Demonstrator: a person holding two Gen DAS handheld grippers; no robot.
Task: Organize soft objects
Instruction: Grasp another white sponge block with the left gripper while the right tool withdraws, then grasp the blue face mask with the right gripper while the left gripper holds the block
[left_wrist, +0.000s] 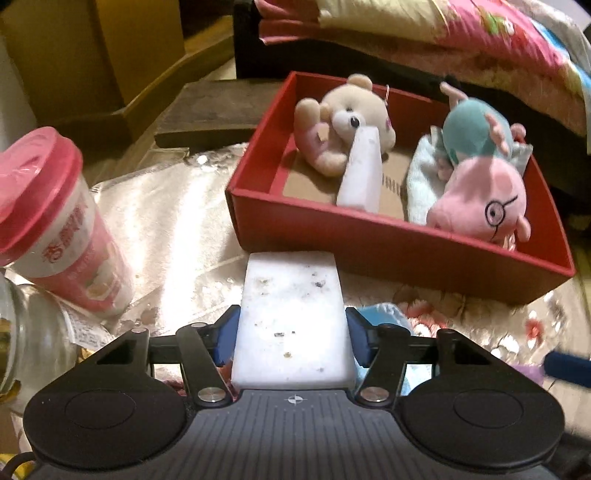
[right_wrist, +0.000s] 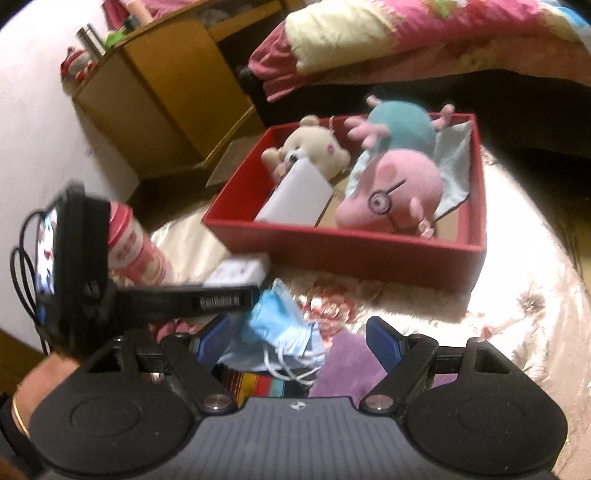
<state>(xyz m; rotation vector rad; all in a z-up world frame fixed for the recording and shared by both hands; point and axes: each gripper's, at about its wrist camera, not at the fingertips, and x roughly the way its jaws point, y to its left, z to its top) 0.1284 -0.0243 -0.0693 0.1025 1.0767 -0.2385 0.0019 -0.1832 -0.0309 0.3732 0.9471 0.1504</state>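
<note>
My left gripper (left_wrist: 291, 332) is shut on a white sponge block (left_wrist: 291, 317), held just before the near wall of the red box (left_wrist: 369, 243). The box holds a cream teddy bear (left_wrist: 347, 122), a second white sponge (left_wrist: 362, 170), a pink pig plush (left_wrist: 480, 199), a teal plush (left_wrist: 476, 133) and a pale blue cloth (left_wrist: 421, 177). My right gripper (right_wrist: 299, 339) is open above blue face masks (right_wrist: 284, 328), with a purple cloth (right_wrist: 347, 369) and a striped cloth (right_wrist: 258, 384) under it. The left gripper and its sponge (right_wrist: 240, 273) show in the right wrist view.
A pink-lidded cup (left_wrist: 62, 229) lies tilted at the left, beside a glass jar (left_wrist: 22, 347). The table has a shiny floral cover (right_wrist: 517, 280). A bed with pink bedding (left_wrist: 480, 40) is behind the box, and a wooden cabinet (right_wrist: 166, 85) is at the far left.
</note>
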